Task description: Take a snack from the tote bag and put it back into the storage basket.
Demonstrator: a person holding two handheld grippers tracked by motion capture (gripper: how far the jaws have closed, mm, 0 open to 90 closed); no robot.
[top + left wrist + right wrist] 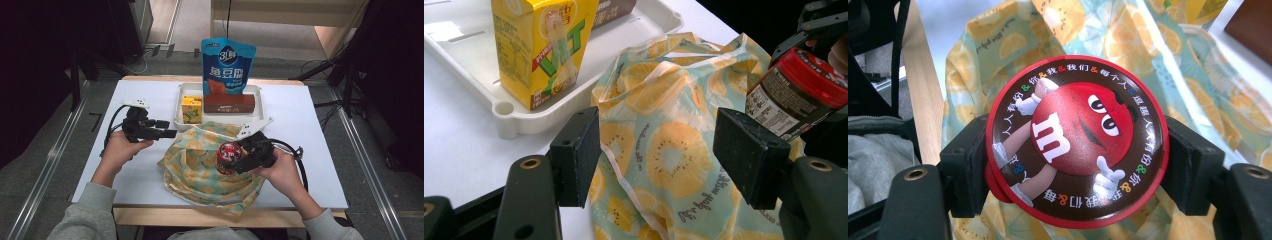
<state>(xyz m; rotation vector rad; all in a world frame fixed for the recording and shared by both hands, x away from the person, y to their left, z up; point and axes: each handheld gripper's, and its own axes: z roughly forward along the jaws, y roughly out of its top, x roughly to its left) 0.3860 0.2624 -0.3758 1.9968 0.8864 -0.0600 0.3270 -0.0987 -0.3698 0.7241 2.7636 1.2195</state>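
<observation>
The right gripper (1078, 165) clamps the candy tub (1075, 142) between its jaws above the bag (674, 155), while the left gripper (664, 150) stands wide open, empty, its jaws framing the bag's near edge.

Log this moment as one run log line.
right tool: shut on candy tub above fruit-print bag | left tool: open, facing bag | juice carton: in white tray
</observation>
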